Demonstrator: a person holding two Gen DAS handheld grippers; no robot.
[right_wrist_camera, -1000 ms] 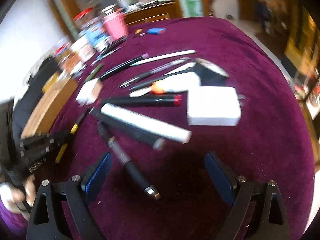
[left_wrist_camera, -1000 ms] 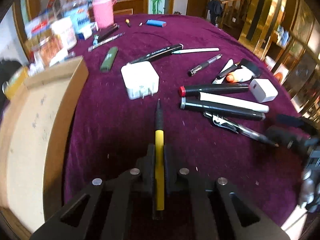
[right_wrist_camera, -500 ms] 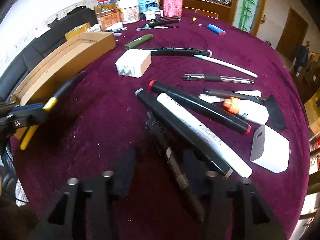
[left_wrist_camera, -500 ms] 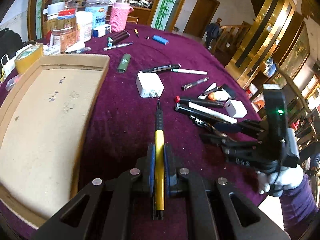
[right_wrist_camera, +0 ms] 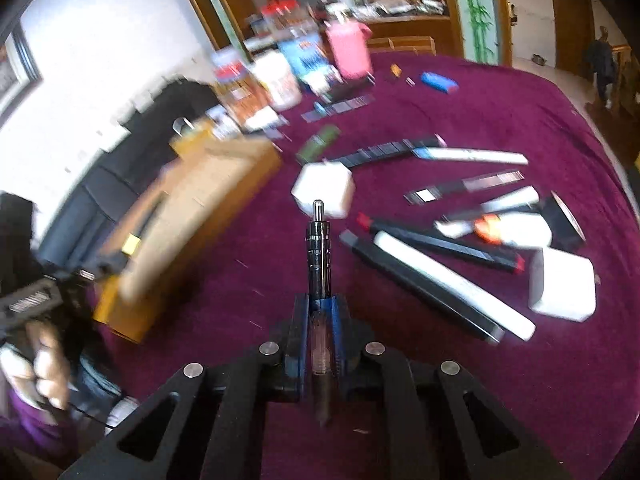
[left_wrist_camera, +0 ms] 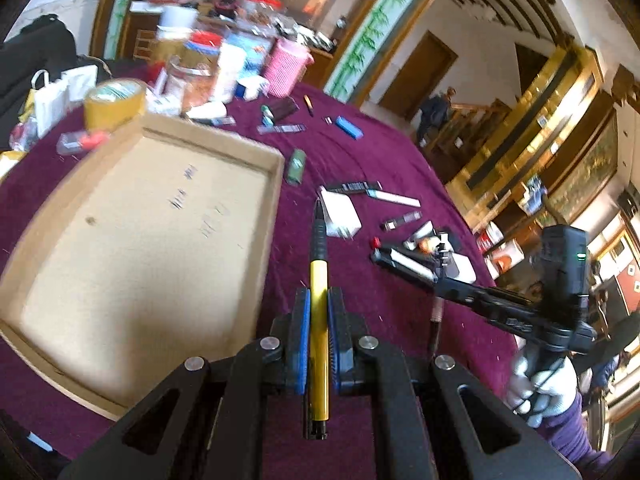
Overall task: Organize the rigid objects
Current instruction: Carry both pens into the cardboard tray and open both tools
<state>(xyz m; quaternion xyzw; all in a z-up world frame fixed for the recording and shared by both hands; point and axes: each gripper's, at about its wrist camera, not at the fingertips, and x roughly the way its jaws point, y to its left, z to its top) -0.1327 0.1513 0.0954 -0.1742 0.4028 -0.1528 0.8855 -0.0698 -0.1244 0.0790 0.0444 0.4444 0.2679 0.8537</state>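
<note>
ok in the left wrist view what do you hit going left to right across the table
cardboard tray → yellow pen clamped in the left gripper → white charger → black and white markers → right gripper, shut on a dark pen

Count, both views combined.

Grippers: 2, left gripper and right gripper. Each carries 1 pen: yellow pen, dark pen.

Cardboard tray: 1.

White chargers: 2, one near the tray, one at the right edge.

Thick markers lying together: 3, red-capped marker, black marker, white marker.

Green lighter: 1. Blue lighter: 1.

Pink cup: 1. Tape roll: 1.

Jars and packets behind: blurred, no count.
</note>
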